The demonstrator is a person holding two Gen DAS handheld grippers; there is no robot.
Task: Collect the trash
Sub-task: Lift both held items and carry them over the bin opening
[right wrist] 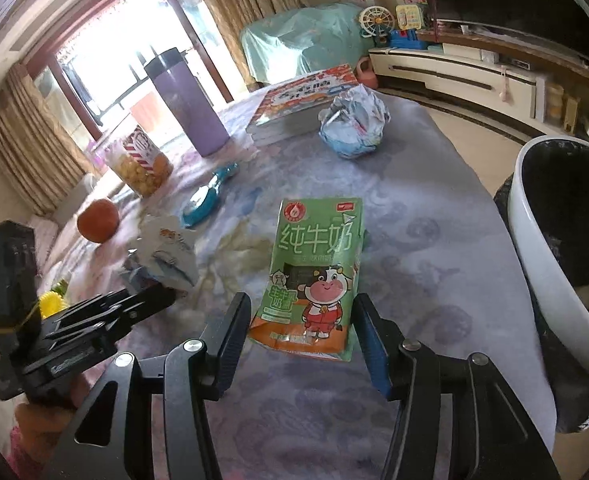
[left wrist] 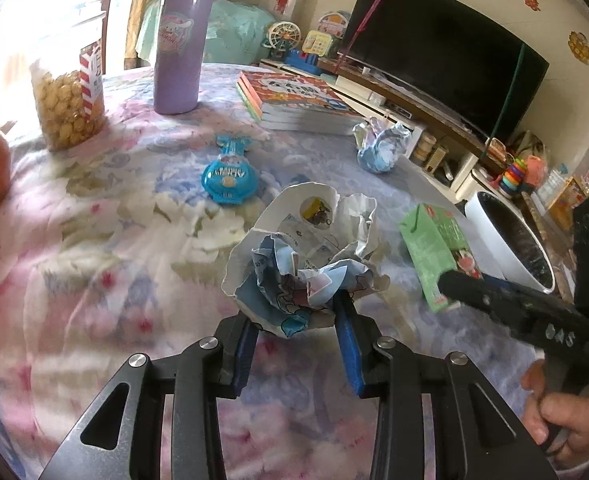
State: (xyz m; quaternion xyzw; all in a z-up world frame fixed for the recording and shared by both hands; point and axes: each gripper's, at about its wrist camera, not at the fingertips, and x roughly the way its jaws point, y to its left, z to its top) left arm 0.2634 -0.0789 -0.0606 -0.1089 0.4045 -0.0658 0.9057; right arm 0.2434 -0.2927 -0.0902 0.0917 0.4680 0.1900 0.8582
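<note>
A crumpled white and blue paper wad (left wrist: pixel 298 256) lies on the flowered tablecloth, its near end between the fingers of my left gripper (left wrist: pixel 299 334), which is open around it. My right gripper (right wrist: pixel 303 336) is open around the near end of a flattened green milk carton (right wrist: pixel 314 268); the carton also shows in the left wrist view (left wrist: pixel 438 252). A second crumpled wrapper (left wrist: pixel 382 144) lies by the books, and shows in the right wrist view (right wrist: pixel 354 124). A white trash bin (right wrist: pixel 550 248) with a black liner stands off the table's right edge.
On the table stand a purple flask (left wrist: pixel 178 44), a jar of yellow snacks (left wrist: pixel 68 100), a stack of books (left wrist: pixel 294 100), a blue toy (left wrist: pixel 228 172) and an orange (right wrist: pixel 98 220). A TV (left wrist: pixel 446 48) and its cabinet lie beyond.
</note>
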